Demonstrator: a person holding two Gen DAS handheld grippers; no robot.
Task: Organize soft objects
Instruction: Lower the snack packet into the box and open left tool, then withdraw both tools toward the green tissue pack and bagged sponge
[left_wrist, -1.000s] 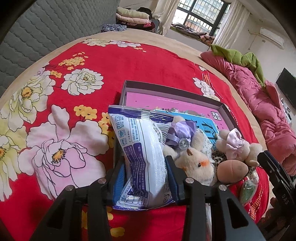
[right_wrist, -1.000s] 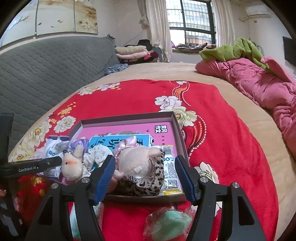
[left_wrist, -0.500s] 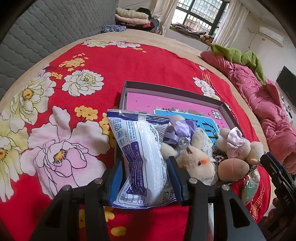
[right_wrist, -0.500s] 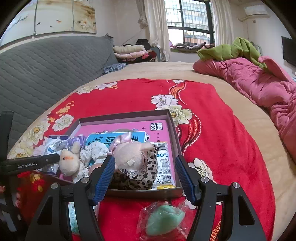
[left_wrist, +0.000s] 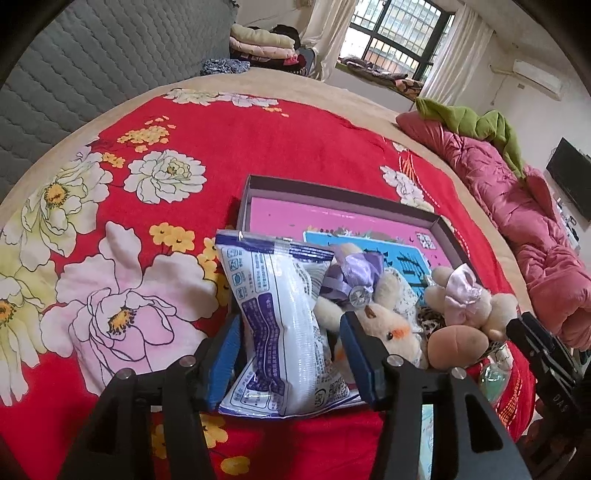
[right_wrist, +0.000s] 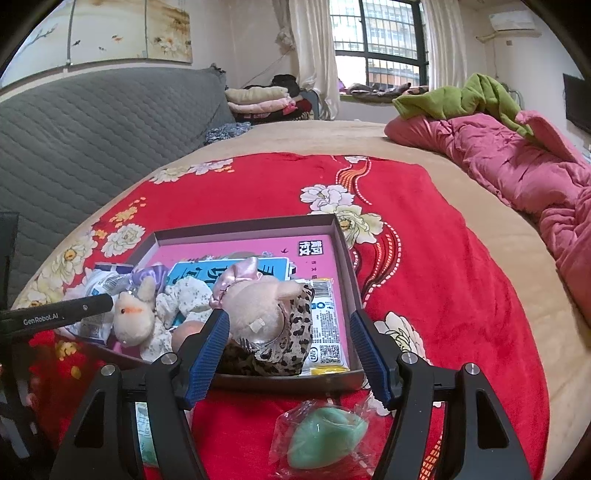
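Left wrist view, left tool (left_wrist: 291, 349) gripping snack bag (left_wrist: 280, 317), bag's lower edge hidden, right tool (right_wrist: 290, 350) open.

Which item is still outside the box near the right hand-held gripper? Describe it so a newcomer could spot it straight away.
Start at the red flowered blanket and find the shallow dark box with the pink bottom. Just in front of its near wall, on the blanket below the right hand-held gripper, lies a mint-green soft lump in a clear crinkly wrapper. Nothing else nearby is green or clear-wrapped.

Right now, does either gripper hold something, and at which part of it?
The left gripper pinches the white-and-blue plastic pouch across its lower middle. The right gripper is open and holds nothing.
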